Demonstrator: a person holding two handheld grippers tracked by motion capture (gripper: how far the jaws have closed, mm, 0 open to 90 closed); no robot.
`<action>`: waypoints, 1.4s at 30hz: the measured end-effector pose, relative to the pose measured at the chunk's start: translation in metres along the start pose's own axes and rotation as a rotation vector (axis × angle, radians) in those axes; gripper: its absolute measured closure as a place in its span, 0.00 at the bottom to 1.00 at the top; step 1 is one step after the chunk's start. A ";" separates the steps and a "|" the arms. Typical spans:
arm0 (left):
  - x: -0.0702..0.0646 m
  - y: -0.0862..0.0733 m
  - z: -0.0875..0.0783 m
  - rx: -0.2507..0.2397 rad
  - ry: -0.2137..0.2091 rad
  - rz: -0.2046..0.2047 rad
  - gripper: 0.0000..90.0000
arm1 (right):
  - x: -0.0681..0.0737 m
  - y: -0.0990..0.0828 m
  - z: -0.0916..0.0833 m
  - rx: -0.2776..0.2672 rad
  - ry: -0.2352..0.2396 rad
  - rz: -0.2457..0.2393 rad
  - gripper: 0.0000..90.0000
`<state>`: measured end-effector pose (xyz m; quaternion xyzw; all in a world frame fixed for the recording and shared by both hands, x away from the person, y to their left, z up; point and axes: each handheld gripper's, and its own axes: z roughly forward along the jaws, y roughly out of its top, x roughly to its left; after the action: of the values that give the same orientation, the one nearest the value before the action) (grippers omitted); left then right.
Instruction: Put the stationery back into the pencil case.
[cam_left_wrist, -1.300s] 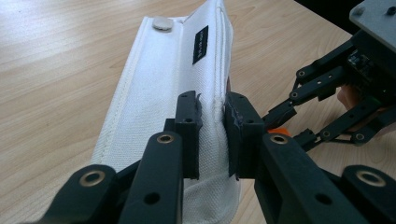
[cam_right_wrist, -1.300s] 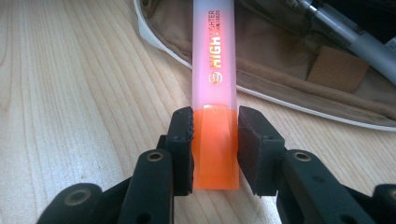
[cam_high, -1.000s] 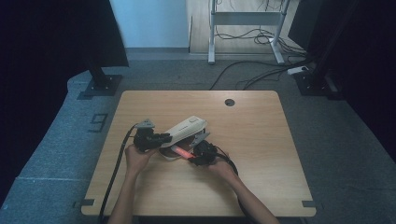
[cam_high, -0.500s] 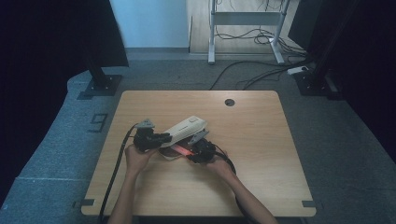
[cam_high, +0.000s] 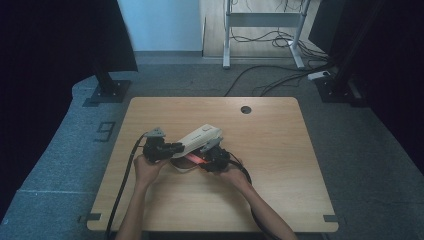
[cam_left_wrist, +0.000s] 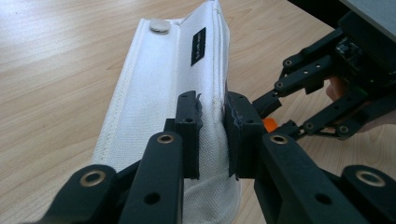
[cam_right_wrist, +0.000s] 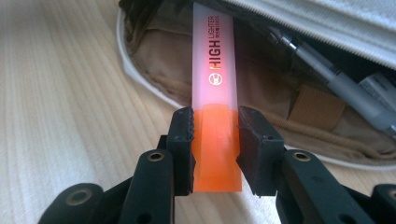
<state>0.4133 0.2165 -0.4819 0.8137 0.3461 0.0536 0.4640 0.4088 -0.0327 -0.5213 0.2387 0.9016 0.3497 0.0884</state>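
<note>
Now pinching white pencil case (cam_left_wrist: 154, 88) flap in left tongs (cam_left_wrist: 212, 135), clamping orange highlighter (cam_right_wrist: 214, 112) in right tongs (cam_right_wrist: 215, 149), over bench (cam_high: 280, 145).

Left gripper (cam_left_wrist: 212, 135) — jaws clamped on the white pouch's (cam_left_wrist: 154, 88) raised flap. Right gripper (cam_right_wrist: 215, 149), just beside that pouch, grips an orange highlighter (cam_right_wrist: 215, 112) — forearms converge toward it.
</note>
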 end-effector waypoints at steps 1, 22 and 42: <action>0.000 0.000 0.000 0.000 0.000 0.000 0.85 | -0.001 0.001 0.001 0.000 -0.002 -0.001 0.73; 0.000 0.000 0.000 0.005 -0.006 -0.006 0.85 | -0.026 0.011 0.018 -0.011 -0.070 0.024 0.68; 0.000 -0.001 0.001 0.009 -0.007 -0.005 0.85 | -0.045 0.002 0.004 -0.017 -0.193 0.084 0.50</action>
<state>0.4132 0.2162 -0.4829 0.8152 0.3467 0.0482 0.4614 0.4493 -0.0514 -0.5233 0.3080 0.8752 0.3361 0.1622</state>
